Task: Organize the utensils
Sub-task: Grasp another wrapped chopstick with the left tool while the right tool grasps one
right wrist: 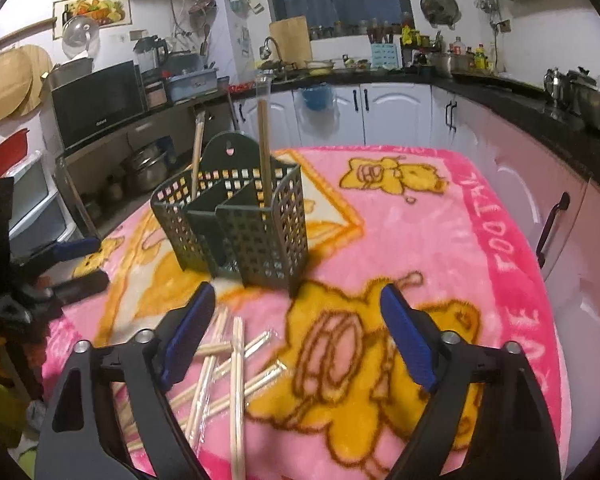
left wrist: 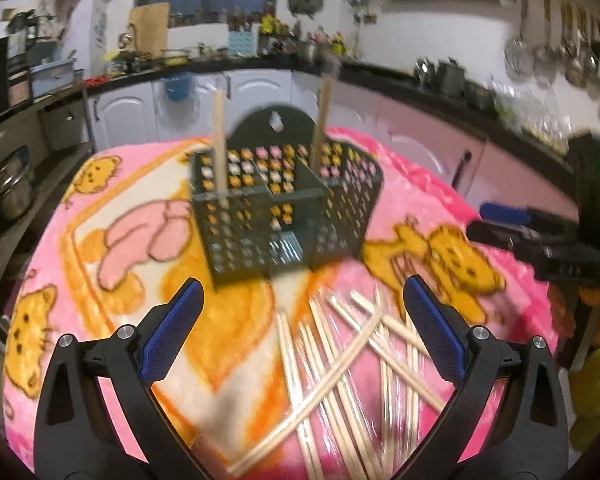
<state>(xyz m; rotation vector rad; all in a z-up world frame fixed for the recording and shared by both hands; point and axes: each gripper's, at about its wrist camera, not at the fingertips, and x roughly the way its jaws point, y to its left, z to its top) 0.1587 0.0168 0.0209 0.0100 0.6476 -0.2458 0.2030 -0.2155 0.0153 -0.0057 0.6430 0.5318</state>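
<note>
The dark green perforated utensil caddy (left wrist: 288, 208) stands upright on a surface draped in a pink cartoon blanket (right wrist: 440, 240). Its hanging tab faces away, so the open compartments face both grippers. One chopstick (left wrist: 220, 140) stands in the caddy's left compartment and a second chopstick (left wrist: 323, 120) in the right one, each leaning on the perforated wall. The middle compartment appears empty.

The loose chopsticks (left wrist: 340, 380) lie crossed in a heap on the blanket, just in front of the caddy; some seem to be in clear wrapping.

The left gripper (left wrist: 300, 328) hangs over that heap, jaws spread wide and nothing between them, apparently placed to pick the next stick. The right gripper (right wrist: 296, 332) is likewise released and empty, over the blanket beside the heap's edge.

Sorting is judged barely begun.
</note>
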